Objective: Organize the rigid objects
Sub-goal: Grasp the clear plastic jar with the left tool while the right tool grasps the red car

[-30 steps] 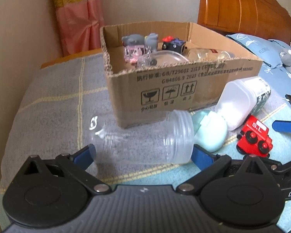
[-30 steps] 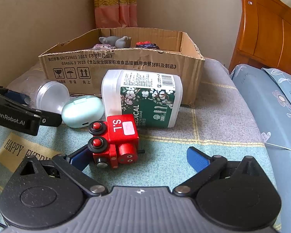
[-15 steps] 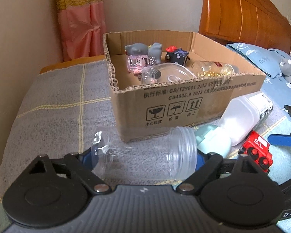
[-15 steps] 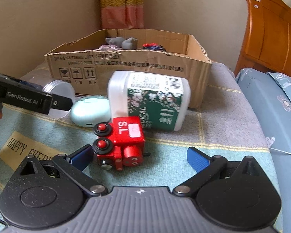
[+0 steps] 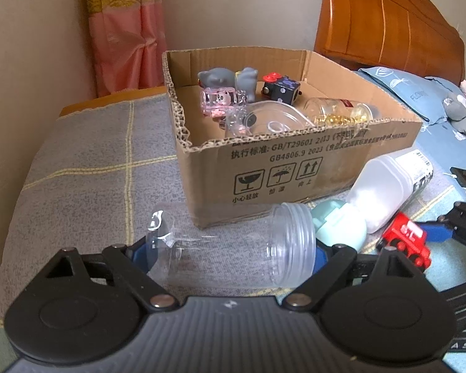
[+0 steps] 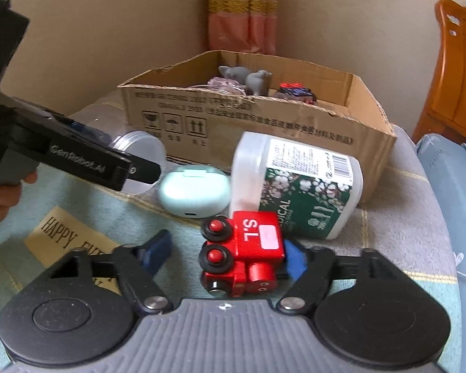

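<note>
Left wrist view shows the left gripper (image 5: 231, 251) clenched end-to-end on the clear jar (image 5: 233, 248) just before the cardboard box (image 5: 295, 168) — slick plastic could squirt free — while the right gripper (image 6: 226, 256), half-closed, straddles the red train (image 6: 244, 255) unclamped.

Two black handheld grippers with blue finger pads.

The left gripper (image 5: 230, 250) has a ribbed grey plate at the bottom of its own view, with a small white logo at the plate's top edge. Two round black discs flank the plate, and black link arms run forward from silver pivot screws to triangular cut-outs and dark blue pads. From the right wrist view its long black side bar carries white "GenRobot.AI" lettering and a small screw at the tip, and bare skin of the left hand (image 6: 3, 199) shows around the grey handle. The right gripper (image 6: 225, 256) has the same grey plate, discs, silver screws and blue fingers (image 6: 295, 261).
</note>
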A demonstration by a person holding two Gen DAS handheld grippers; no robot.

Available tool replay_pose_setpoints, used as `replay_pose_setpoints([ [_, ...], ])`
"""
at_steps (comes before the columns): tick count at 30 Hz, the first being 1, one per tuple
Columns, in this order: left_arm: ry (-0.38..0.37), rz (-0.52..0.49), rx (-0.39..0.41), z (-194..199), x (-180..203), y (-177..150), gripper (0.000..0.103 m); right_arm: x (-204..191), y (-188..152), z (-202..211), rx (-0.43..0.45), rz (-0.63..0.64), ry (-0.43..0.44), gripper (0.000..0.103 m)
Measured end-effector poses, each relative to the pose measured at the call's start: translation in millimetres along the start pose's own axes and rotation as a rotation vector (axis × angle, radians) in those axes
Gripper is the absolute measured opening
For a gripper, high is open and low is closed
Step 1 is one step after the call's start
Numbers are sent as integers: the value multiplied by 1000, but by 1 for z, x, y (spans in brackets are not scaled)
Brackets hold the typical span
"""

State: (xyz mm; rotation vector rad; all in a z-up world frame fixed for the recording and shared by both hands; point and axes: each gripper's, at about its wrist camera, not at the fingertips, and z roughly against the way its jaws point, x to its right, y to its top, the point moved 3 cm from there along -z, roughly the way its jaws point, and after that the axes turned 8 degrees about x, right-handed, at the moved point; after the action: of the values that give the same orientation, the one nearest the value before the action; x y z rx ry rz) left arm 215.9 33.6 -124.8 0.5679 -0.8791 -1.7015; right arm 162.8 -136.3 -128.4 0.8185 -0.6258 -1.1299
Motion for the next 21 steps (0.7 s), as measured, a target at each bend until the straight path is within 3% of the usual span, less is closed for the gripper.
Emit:
replay_pose_setpoints([
  [4, 16, -26, 2, 3, 1, 3, 90, 0, 1, 3, -12, 7, -1, 55],
  [12, 6, -71, -24, 14, 5, 8, 90, -1, 1, 7, -38, 28, 11, 55],
  [21, -32, -144, -36, 44, 14, 19, 90, -2, 10, 30, -40, 43, 93, 55],
])
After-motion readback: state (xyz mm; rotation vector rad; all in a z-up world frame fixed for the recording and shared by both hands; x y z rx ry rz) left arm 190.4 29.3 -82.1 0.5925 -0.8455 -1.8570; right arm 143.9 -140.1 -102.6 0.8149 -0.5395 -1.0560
